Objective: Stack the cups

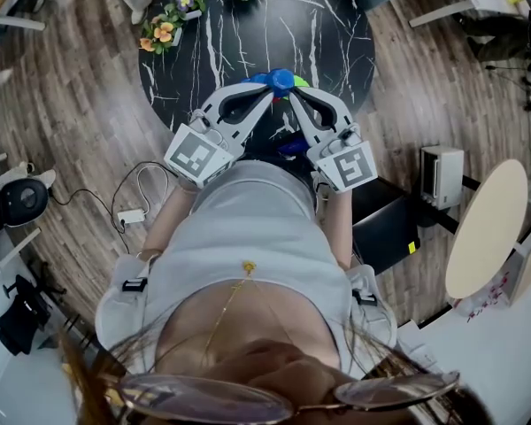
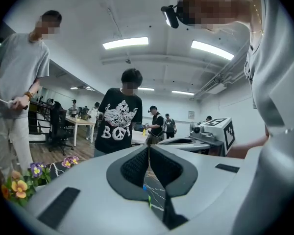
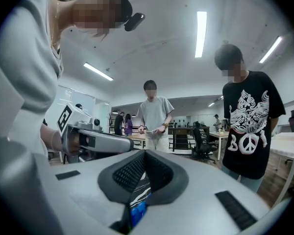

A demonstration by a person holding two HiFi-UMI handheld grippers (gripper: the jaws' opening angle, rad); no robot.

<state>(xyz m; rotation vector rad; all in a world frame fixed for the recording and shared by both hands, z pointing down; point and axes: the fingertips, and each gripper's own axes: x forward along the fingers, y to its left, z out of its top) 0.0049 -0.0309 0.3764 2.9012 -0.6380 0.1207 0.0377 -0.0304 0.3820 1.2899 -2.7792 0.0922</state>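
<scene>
A blue cup (image 1: 281, 80) shows at the near edge of the black marble table (image 1: 248, 34), with a sliver of a green cup (image 1: 301, 83) beside it. Both are mostly hidden behind the gripper tips. My left gripper (image 1: 269, 92) and right gripper (image 1: 295, 95) are held side by side, tips nearly meeting just in front of the cups. Both are shut with nothing between the jaws. In the left gripper view the left gripper (image 2: 148, 148) is shut, with blue and green specks (image 2: 146, 189) below. The right gripper (image 3: 145, 152) is shut too, and a blue cup (image 3: 137, 212) peeks through below.
Three small pots of flowers (image 1: 164, 34) stand at the table's far left edge. A person in a black T-shirt (image 2: 118, 119) and another in grey (image 2: 17, 77) stand across the table. A black box (image 1: 385, 224), a pale round table (image 1: 487, 228) and floor cables (image 1: 131, 214) lie around me.
</scene>
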